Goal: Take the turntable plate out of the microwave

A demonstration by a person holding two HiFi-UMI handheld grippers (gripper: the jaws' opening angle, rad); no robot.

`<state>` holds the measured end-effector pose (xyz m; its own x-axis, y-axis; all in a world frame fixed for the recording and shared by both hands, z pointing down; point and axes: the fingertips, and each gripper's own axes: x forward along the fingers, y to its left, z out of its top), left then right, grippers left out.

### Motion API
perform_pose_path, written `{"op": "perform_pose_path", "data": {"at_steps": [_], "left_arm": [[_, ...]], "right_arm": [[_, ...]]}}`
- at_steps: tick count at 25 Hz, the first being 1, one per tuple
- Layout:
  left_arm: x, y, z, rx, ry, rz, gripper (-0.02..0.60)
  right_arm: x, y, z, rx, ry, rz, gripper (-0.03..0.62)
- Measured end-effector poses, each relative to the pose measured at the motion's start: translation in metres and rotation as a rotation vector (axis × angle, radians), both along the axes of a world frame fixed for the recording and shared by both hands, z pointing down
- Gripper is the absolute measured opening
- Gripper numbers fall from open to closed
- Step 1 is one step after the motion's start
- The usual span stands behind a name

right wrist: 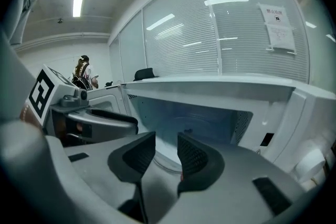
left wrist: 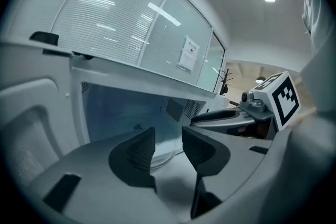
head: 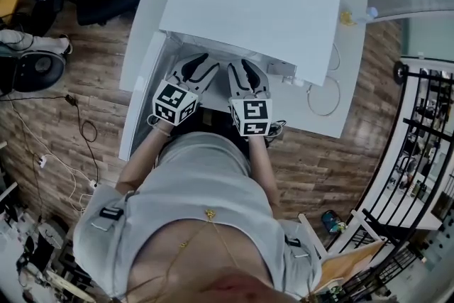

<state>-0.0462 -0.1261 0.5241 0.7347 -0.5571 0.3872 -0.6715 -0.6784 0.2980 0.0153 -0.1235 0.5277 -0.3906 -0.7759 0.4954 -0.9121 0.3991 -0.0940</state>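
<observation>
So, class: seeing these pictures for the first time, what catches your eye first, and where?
The white microwave on the table, door open, dominates the head view. At its mouth sit the left gripper and right gripper side by side, both open. Inside, the glass turntable plate lies on the oven floor.

No word, brand or number can be read anywhere. A white paper notice (right wrist: 276, 24) is stuck on the glass partition with closed white blinds (right wrist: 231, 34), at two o'clock in the right gripper view. It carries a short red heading above lines of dark print, all too small to read. In the left gripper view the same sheet sits at twelve o'clock, blurred. In the head view one white plastic cube (head: 175, 102) at ten o'clock of centre and the other cube (head: 251, 116) at three o'clock bear black-and-white square code markers, with no letters.
</observation>
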Motion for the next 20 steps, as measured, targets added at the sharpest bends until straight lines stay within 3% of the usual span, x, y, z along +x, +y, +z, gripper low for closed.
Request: {"op": "perform_pose_path", "data": {"at_steps": [6,12,20], "left_arm": [[0.002,-0.005,0.030,-0.071,-0.001,-0.025,0.161],[-0.001,-0.011,0.063,-0.219,0.083,-0.098,0.163],[-0.008,-0.010,0.098,-0.340,0.080,-0.186,0.167]], "right_arm": [[0.004,-0.004,0.032,-0.066,-0.019,0.023,0.138],[0.000,-0.007,0.060,-0.147,-0.115,0.064,0.140],[-0.004,-0.002,0.091,-0.223,-0.083,0.044,0.146]]}}
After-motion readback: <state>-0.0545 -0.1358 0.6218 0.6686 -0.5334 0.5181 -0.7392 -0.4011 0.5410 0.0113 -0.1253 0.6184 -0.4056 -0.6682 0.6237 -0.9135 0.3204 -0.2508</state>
